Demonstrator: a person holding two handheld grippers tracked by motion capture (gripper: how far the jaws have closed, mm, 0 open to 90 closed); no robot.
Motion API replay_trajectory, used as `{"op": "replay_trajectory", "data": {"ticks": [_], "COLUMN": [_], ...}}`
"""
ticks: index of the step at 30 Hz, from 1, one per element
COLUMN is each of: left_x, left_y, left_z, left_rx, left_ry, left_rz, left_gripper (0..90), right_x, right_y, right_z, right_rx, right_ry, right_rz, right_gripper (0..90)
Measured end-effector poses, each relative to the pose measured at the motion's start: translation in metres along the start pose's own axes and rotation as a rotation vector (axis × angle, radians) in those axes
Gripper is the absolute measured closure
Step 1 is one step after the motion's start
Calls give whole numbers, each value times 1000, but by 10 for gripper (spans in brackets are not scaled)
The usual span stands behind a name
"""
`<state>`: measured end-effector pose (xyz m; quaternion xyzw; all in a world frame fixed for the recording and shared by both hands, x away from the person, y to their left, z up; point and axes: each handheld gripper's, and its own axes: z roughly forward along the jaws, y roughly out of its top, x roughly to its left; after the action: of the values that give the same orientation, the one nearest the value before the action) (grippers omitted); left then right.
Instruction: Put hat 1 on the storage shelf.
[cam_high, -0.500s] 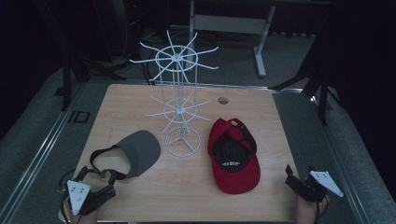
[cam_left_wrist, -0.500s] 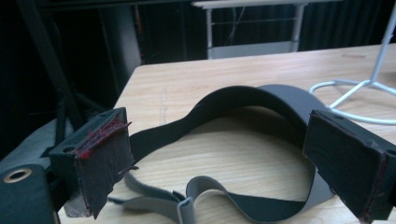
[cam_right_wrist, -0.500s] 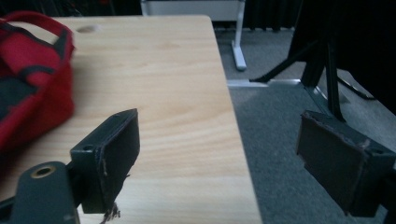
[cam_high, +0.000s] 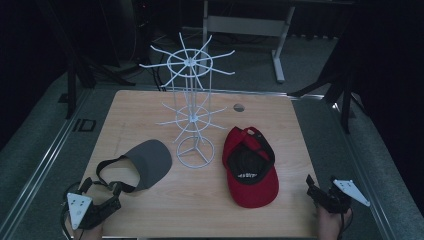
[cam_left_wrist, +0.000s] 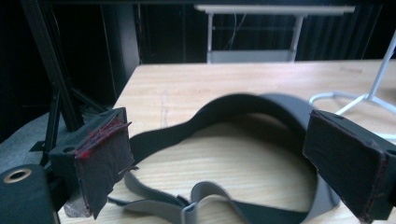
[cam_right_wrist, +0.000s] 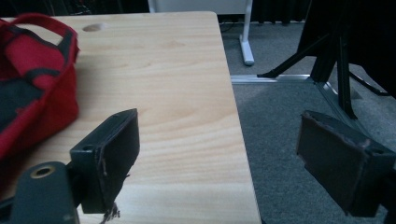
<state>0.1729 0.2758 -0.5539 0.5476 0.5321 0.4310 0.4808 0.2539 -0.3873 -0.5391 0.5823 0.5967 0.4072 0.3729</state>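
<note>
The wooden surface carried everything, and near its middle stood the white wire rack, upright, with every one of its spokes bare. Judged from that, the work of hanging headwear on the rack had not yet begun: nothing was lifted, nothing was hooked, and both pieces lay flat on the wood.

The red cap lay upside down just right of the rack's base, its dark lining facing up and its strap end toward the far edge. In the right gripper view its red crown sat off to the left, apart from the fingers.

The grey visor lay left of the rack's base, brim toward the rack and black strap looping back toward the person.

The left gripper sat at the near left corner with its fingers spread wide, the visor's strap lying between them but not pinched. The right gripper hovered at the near right edge, fingers likewise spread and holding nothing, one over the wood and one out past the edge.

What seemed left was nearly everything: closing on the strap, lifting the visor, hooking it, then the cap
</note>
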Motion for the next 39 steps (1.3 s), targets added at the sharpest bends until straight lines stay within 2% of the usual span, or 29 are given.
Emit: {"op": "replay_trajectory", "data": {"ticks": [1,4,5,8,9,11,15,18,19,21,24,26,28,32,34,36,39], "left_x": [-1,-3,-2,-2,-2,-1,-5,-10,-11,-13,-15,-15,-16,-19,-21,-22,-23], "left_y": [1,1,1,0,0,0,-1,-2,-2,-2,0,1,3,2,3,3,2], "left_z": [0,0,1,3,3,6,12,15,16,17,16,16,15,13,12,11,10], "left_rx": [3,44,48,70,76,90,96,109,107,100,82,93,123,143,129,124,143], "left_ry": [-6,-3,-13,-1,-6,-17,-84,-128,-143,-178,-218,-245,-284,-291,-317,-319,-324], "left_rz": [-18,-41,-55,-55,-67,-81,-47,-6,7,19,-13,-41,-66,-37,-29,-17,-34], "left_gripper": [24,24,24,24,24,24,24,24,24,24,24,24,36,39,39,39,40], "right_x": [1,3,4,7,8,10,16,21,25,27,32,37,40,49,52,55,60], "right_y": [3,12,14,20,22,26,37,46,52,55,61,65,68,73,77,80,84], "right_z": [0,1,2,3,4,4,5,8,10,12,18,23,27,37,43,49,58], "right_rx": [8,44,57,88,110,114,111,118,129,130,136,141,139,148,152,147,151], "right_ry": [0,19,34,57,82,124,171,207,234,247,284,292,330,348,369,385,405], "right_rz": [-12,-31,-22,-23,-12,-5,-11,-35,-52,-60,-78,-89,-103,-129,-128,-135,-152], "right_gripper": [134,120,115,106,109,109,109,109,108,108,108,107,103,104,113,127,127]}}
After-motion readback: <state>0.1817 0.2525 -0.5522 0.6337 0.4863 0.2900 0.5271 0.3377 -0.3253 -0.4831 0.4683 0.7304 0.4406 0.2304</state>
